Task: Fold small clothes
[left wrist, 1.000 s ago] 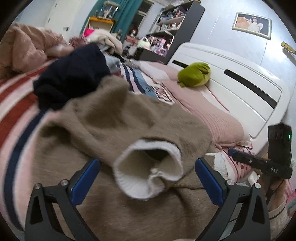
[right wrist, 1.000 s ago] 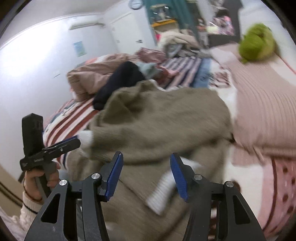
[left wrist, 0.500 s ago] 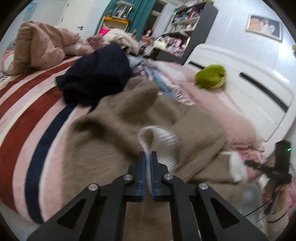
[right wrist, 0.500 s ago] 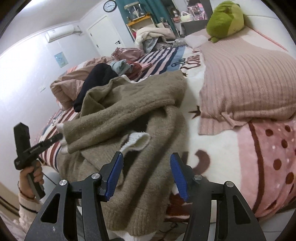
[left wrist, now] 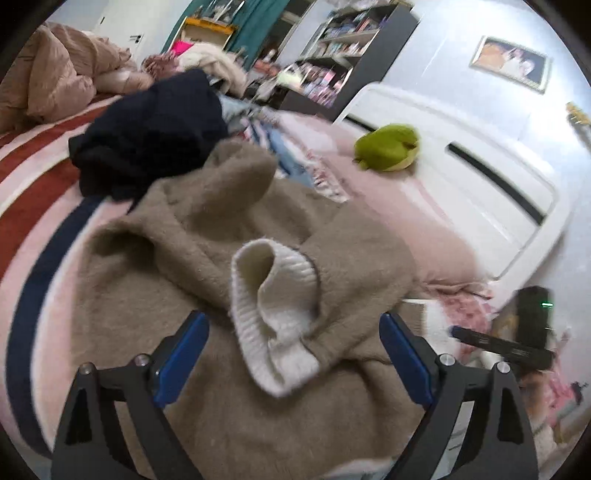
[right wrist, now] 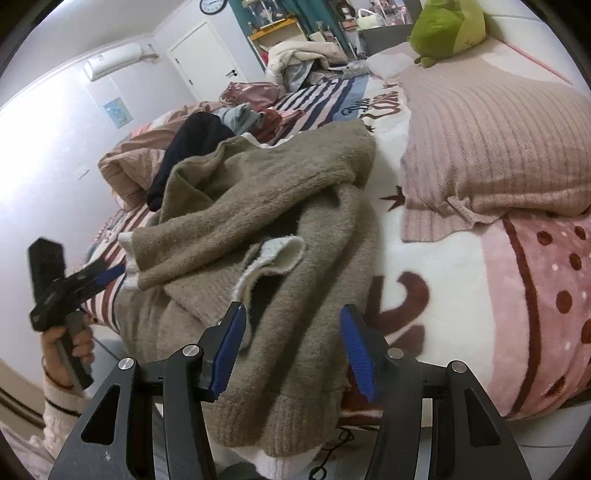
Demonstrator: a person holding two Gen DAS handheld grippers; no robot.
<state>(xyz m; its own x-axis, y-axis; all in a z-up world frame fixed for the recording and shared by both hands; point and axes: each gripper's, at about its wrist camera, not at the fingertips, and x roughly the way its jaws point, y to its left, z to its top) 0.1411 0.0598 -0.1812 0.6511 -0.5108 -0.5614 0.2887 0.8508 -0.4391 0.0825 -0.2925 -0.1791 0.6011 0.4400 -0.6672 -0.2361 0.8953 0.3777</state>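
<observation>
Both grippers, left [left wrist: 291, 350] and right [right wrist: 291, 347], gape wide and empty; that floppy sweater [right wrist: 258, 206] could slide off the bed [right wrist: 461, 266].

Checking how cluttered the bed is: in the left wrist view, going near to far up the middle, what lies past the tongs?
White ribbed cuff → tan sweater → dark navy garment → cream clothes heap → teal curtain.

Your fuzzy tan knit sweater [left wrist: 207, 236] [right wrist: 266, 206] lies crumpled on the bed, hem hanging over the edge, one sleeve folded across it, its cream ribbed cuff [left wrist: 273, 314] gaping open on top.
</observation>
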